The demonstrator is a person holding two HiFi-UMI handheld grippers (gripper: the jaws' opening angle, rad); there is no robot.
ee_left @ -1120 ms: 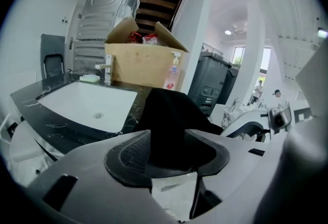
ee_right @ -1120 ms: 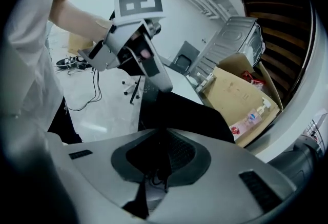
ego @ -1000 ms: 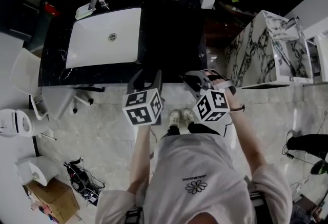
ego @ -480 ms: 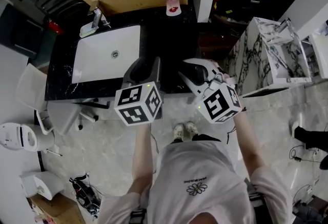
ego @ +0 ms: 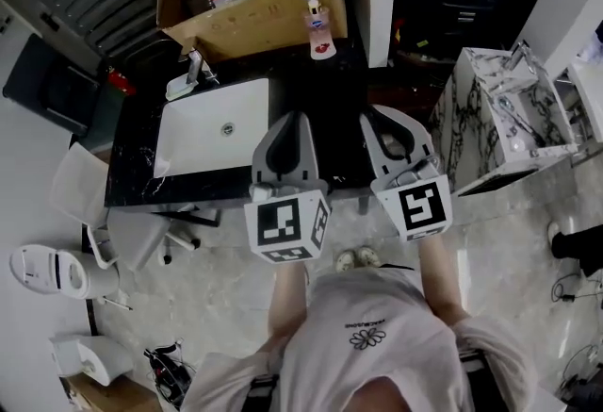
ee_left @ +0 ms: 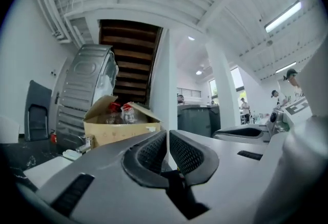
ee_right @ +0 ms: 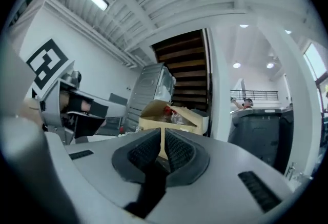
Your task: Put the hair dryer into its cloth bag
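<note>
Left claw (ee_left: 167, 136): pads (ee_left: 151, 154) together, only a hairline slit at the tips, nothing between. Jaws have just been closing. Pads are dark rubber with a fine dotted grip, set in a smooth, matte, pale grey shell.

Right claw (ee_right: 163, 136): the same build. Jaws have just been closing, now drawn together to a thin sliver, nothing held.

In the head view both claws point away from the person, side by side and apart, over the near edge of the worktop (ego: 132, 165). Each carries a white cube with black square markers, left cube (ego: 287, 229), right cube (ego: 422, 208).

Hair dryer and cloth bag: I cannot tell where they lie, so I can note nothing of their look.

Worktop is black stone with faint pale veining. Let into it is a white rectangular sink (ego: 207, 132) with rounded corners, a metal faucet (ego: 195, 69) at its far edge. Behind stands an open brown cardboard box (ego: 254, 14), flaps up, with red-capped containers inside. Beside the box is a pink pump bottle (ego: 318, 28). To the right is a white cabinet with black marbling (ego: 490, 118). The floor (ego: 217, 259) is pale glossy tile.
</note>
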